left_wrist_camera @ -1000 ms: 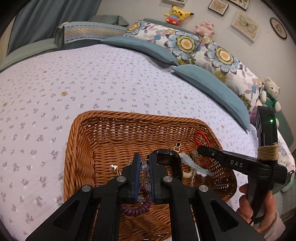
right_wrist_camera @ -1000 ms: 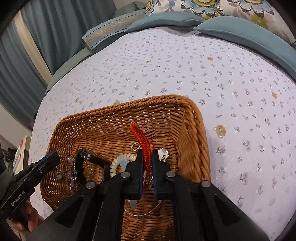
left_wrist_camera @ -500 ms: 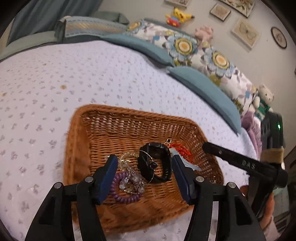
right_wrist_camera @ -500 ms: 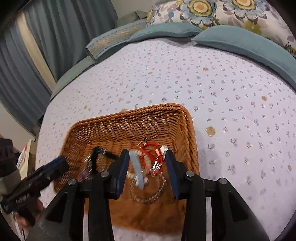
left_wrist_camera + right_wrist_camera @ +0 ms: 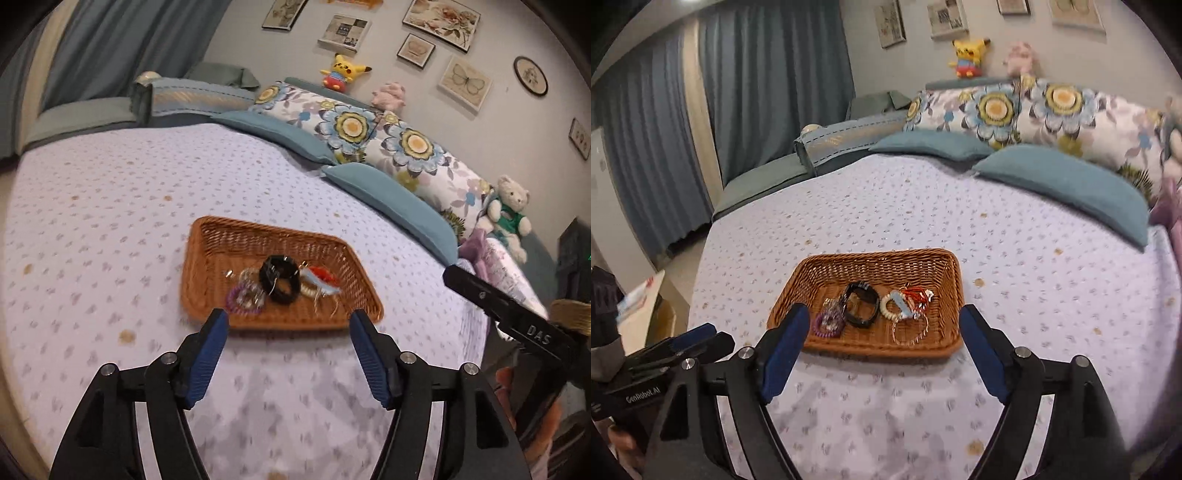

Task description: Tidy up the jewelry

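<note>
A brown wicker basket (image 5: 207, 273) (image 5: 945, 269) sits on the flowered bedspread. In it lie a black watch (image 5: 279, 279) (image 5: 861, 305), a purple coil band (image 5: 236, 301) (image 5: 827, 325), a red cord piece (image 5: 323, 275) (image 5: 916, 295), a cream bead bracelet (image 5: 888, 304) and a thin chain (image 5: 910, 328). My left gripper (image 5: 288, 321) is open and empty, held back above the bed in front of the basket. My right gripper (image 5: 882, 317) is open and empty, also pulled back in front of the basket.
Teal cushions (image 5: 388, 195) (image 5: 1063, 181) and flowered pillows (image 5: 369, 129) line the far side of the bed. Plush toys (image 5: 508, 210) sit at the right. Blue curtains (image 5: 738, 92) hang at the left. The other gripper's body (image 5: 517, 317) shows at the right edge.
Both grippers opened wide and drew back and up from the basket, leaving the jewelry lying inside it. The basket now looks smaller and farther away.
</note>
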`<action>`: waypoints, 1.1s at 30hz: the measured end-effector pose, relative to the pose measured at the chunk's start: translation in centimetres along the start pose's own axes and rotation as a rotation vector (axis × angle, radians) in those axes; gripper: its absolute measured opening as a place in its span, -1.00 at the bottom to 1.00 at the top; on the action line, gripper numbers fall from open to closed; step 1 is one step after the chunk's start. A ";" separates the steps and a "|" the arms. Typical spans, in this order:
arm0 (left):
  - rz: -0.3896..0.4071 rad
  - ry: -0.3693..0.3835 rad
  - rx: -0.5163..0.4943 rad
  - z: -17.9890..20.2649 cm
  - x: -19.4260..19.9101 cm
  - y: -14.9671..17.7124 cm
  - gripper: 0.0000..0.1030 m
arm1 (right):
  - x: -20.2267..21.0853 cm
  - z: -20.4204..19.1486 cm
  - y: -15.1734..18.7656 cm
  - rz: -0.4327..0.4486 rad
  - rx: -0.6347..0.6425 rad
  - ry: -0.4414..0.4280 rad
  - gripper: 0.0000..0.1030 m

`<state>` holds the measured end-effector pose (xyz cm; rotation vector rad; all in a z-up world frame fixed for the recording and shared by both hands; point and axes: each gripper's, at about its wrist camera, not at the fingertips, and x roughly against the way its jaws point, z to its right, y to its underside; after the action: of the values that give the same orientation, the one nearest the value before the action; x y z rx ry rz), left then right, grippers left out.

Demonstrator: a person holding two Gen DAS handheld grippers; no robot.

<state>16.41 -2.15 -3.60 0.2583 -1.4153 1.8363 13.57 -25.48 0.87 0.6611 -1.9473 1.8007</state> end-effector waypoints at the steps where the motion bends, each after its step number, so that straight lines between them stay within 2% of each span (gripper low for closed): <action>1: 0.012 -0.035 -0.012 0.5 1.0 0.7 0.36 | 0.8 -0.5 0.4 0.008 0.010 0.007 0.65; 4: 0.057 -0.122 -0.047 1.8 3.9 2.3 0.36 | 3.4 -2.1 1.8 0.035 0.051 0.037 0.68; 9: 0.111 -0.160 -0.084 4.0 7.4 4.5 0.37 | 5.9 -3.6 3.4 0.062 0.102 0.073 0.70; 13: 0.160 -0.218 -0.116 5.5 8.9 5.3 0.40 | 6.1 -3.8 4.0 0.062 0.096 0.092 0.73; 21: 0.139 -0.203 -0.079 4.8 7.6 5.2 0.44 | 4.7 -3.7 4.8 0.029 0.095 0.129 0.73; 27: 0.147 -0.270 -0.107 4.7 6.2 5.3 0.44 | 2.7 -4.4 5.0 0.019 0.130 0.144 0.73; 33: 0.137 -0.299 -0.071 3.5 5.1 5.0 0.44 | 0.9 -3.9 5.3 -0.005 0.133 0.158 0.73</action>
<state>8.58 -3.27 -2.94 0.4229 -1.7361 1.9117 9.59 -21.31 -2.56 0.5462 -1.7347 1.9297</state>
